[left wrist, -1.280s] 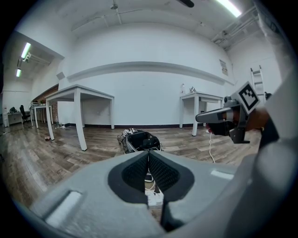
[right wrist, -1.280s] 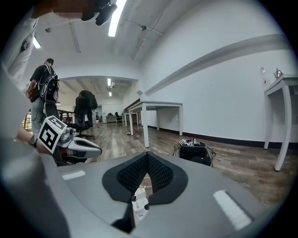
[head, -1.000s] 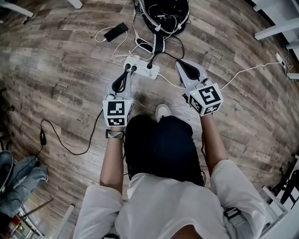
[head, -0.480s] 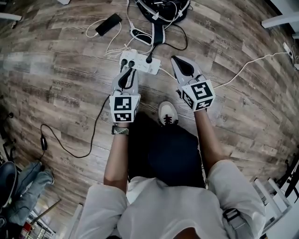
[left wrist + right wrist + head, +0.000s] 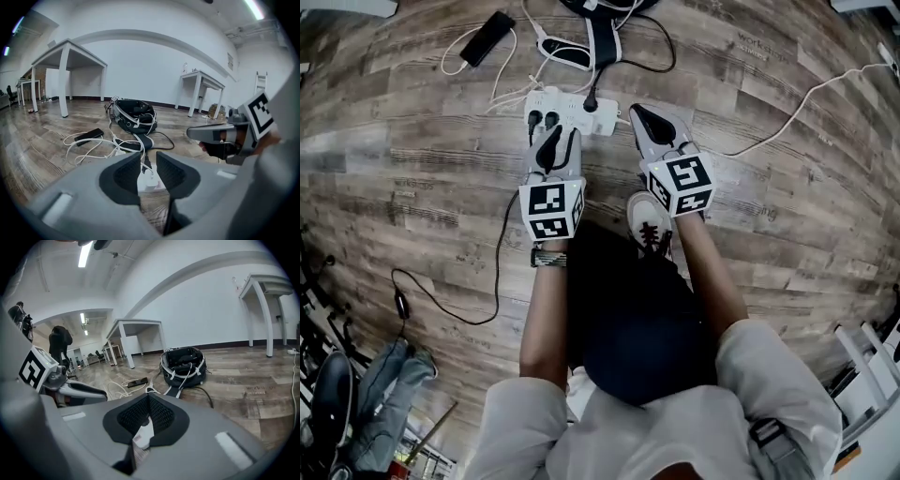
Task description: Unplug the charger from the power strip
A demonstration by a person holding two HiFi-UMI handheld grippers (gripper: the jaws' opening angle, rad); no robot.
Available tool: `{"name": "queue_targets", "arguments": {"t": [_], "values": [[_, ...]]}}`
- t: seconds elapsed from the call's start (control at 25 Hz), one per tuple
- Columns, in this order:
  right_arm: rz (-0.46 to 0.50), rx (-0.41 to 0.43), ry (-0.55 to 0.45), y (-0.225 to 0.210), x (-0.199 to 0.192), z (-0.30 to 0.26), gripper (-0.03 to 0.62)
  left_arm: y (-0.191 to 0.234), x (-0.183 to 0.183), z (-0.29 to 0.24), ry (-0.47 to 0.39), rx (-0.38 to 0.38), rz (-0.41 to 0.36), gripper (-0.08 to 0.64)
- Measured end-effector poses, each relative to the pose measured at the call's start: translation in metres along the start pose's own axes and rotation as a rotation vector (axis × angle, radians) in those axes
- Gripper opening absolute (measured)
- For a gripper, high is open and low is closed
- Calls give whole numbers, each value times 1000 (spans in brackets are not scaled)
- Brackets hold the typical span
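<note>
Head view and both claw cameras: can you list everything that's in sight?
power strip: one, white, on the floor, centre
plugs: three, black, in the power strip
flat device: one, black, beyond the strip at left
bag: one, black with white straps, beyond the strip
long cable: one, white, floor at right
thin cable: one, black, floor at left
tables: at least two, white, by the far wall
shoe: one, white, below the right claw
left claw: one, grey, jaws just opening, nothing between them, by two plugs
right claw: one, grey, shut, right of the strip
</note>
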State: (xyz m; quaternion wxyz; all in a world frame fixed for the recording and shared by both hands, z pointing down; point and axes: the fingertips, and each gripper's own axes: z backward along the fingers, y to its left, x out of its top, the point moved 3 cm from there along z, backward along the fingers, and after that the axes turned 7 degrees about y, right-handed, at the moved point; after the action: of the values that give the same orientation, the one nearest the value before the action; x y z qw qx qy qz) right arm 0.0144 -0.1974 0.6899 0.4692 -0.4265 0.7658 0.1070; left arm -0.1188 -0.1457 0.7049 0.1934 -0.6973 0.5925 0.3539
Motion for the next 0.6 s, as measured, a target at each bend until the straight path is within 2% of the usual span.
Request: {"name": "queue_targets", "arguments": {"t": [0.28,0.48,0.6], "values": [[-41,-21,109,2,-71,-25,3,-3,-28,-31,66,-42,-2,114],[-60,-14,167,1,-100,-41,3,-3,-47,-53,122,-41,2,150],[-86,-4,194,-2,-111,-50,54,-3,-54,-63,133,-41,19,158]]}}
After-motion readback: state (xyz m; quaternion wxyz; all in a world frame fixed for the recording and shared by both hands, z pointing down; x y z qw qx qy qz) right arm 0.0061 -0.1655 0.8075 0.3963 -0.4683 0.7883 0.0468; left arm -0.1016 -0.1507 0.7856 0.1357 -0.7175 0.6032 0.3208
